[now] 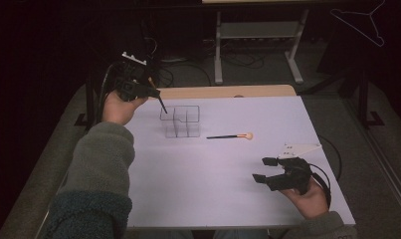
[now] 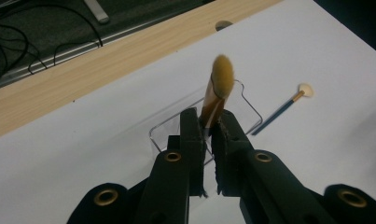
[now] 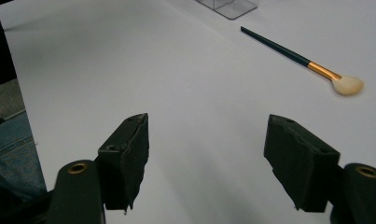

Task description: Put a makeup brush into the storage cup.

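Note:
My left gripper [image 1: 153, 91] is shut on a makeup brush [image 2: 218, 88] with a tan bristle head and gold ferrule; its dark handle [image 1: 162, 104] slants down toward the left back cell of a clear plastic organizer [image 1: 180, 121] with several compartments. In the left gripper view the bristles stick up past the jaws, with the organizer [image 2: 251, 116] just below and beyond them. A second brush [image 1: 230, 136] with a dark handle and pale head lies flat on the white table right of the organizer. My right gripper [image 1: 261, 169] hovers open and holds nothing near the front right; the lying brush [image 3: 302, 60] is ahead of it.
The white tabletop [image 1: 223, 174] has a wooden strip [image 1: 223, 91] along its far edge. Beyond it are a dark floor with cables and a metal table frame [image 1: 257, 45]. A wire hanger [image 1: 362, 22] hangs at the upper right. A person's denim-clad leg [image 3: 10, 154] shows beside the table edge.

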A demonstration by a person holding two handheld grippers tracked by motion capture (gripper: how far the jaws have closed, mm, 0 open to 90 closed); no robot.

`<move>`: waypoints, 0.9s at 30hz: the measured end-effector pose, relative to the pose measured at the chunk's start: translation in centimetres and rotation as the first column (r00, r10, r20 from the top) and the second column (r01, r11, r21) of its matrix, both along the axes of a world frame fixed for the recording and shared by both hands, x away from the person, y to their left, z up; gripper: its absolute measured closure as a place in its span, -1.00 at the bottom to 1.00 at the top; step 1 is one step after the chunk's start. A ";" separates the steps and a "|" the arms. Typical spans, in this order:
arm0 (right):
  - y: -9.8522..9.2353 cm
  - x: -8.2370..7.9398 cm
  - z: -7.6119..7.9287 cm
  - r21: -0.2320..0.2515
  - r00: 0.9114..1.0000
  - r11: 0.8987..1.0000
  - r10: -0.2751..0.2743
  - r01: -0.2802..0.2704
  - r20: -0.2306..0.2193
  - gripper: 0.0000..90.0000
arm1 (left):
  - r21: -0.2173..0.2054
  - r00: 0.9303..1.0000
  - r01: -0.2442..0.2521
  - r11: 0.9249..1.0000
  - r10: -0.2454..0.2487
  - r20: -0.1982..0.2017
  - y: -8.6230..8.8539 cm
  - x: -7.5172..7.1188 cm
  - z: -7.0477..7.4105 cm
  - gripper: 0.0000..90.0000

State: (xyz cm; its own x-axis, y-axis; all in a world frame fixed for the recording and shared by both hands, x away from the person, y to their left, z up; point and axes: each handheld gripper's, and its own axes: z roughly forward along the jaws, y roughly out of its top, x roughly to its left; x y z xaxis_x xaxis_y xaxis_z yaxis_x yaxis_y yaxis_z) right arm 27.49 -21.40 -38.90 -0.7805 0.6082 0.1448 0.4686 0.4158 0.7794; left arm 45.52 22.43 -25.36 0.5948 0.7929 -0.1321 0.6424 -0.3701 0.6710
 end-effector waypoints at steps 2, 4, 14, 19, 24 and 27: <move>0.0 0.0 0.0 0.000 1.000 1.000 -0.001 0.001 0.000 -0.34 | -0.004 1.000 -0.013 1.000 0.013 0.003 0.0 0.1 -0.4 0.85; 0.0 0.1 -0.1 0.001 1.000 1.000 0.000 0.000 0.000 -0.34 | -0.025 1.000 -0.023 0.999 0.023 0.002 0.1 0.3 -0.8 0.85; 0.0 0.0 0.0 -0.001 1.000 1.000 0.002 -0.002 -0.002 -0.35 | -0.022 0.999 -0.042 0.999 0.042 -0.025 0.2 0.7 -2.3 0.85; 0.1 0.1 -0.1 -0.002 1.000 1.000 0.005 -0.005 -0.001 -0.35 | -0.023 0.998 -0.049 0.999 0.048 -0.033 0.3 0.7 -2.7 0.85; 0.2 0.1 -0.1 -0.006 1.000 1.000 0.012 -0.012 0.002 -0.35 | -0.033 0.998 -0.046 0.998 0.045 -0.037 0.3 0.7 -3.2 0.85; 0.2 0.1 -0.1 -0.005 1.000 1.000 0.011 -0.011 0.001 -0.35 | -0.033 0.998 -0.045 0.998 0.043 -0.042 0.0 0.7 -3.6 0.85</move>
State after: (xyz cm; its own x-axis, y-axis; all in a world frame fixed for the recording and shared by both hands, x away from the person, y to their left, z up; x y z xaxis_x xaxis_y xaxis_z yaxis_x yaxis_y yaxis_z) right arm 27.58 -21.18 -38.97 -0.7875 0.6000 0.1409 0.4631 0.4252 0.7777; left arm 46.23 22.47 -28.98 0.5527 0.8130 -0.1830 0.6853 -0.3184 0.6550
